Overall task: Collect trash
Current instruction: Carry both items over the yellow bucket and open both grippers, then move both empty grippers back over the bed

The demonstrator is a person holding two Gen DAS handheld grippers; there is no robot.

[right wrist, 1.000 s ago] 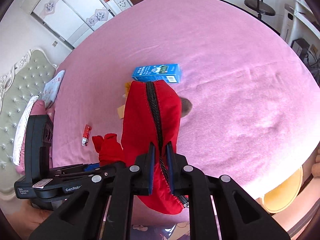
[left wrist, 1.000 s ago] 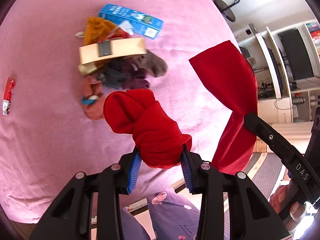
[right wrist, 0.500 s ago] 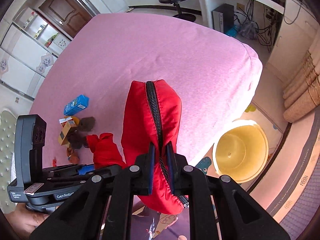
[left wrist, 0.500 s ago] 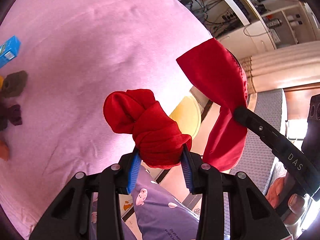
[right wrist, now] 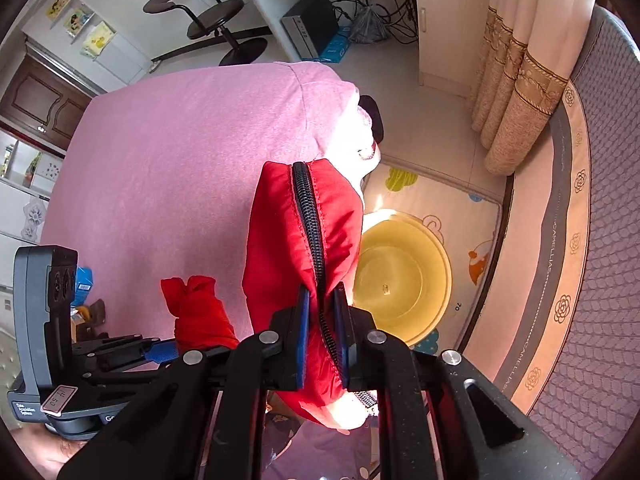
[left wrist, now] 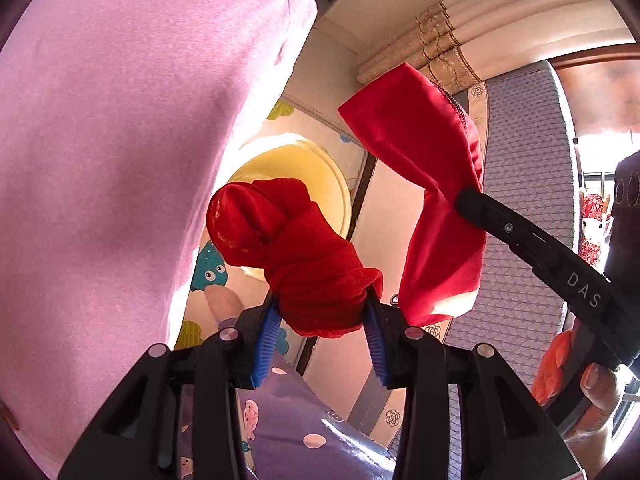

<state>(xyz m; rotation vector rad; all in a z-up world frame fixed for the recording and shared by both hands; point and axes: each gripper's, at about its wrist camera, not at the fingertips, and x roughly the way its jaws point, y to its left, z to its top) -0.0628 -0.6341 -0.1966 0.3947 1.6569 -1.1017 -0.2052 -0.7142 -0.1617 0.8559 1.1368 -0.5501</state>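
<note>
My left gripper (left wrist: 320,312) holds a knotted red cloth bundle (left wrist: 288,240) between its blue pads; the jaws are opening slightly, but the pads still press on it. My right gripper (right wrist: 322,308) is shut on the zip edge of a red pouch (right wrist: 280,240), which hangs over the bed's corner. The red pouch (left wrist: 416,160) also shows at the right of the left wrist view. A yellow basin (right wrist: 404,276) stands on the floor below both grippers, and the red cloth bundle (right wrist: 196,308) partly hides the yellow basin (left wrist: 304,164) in the left wrist view.
The pink bed (right wrist: 180,140) fills the left side. A blue carton (right wrist: 84,280) and other trash lie at the far left. A cartoon play mat (right wrist: 472,216), curtains (right wrist: 520,80), a grey quilted edge (right wrist: 592,280) and a black chair (right wrist: 208,16) surround the basin.
Both grippers swung away from the trash pile on the bed to past its edge, still carrying the bundle and pouch. The yellow basin now sits beneath them.
</note>
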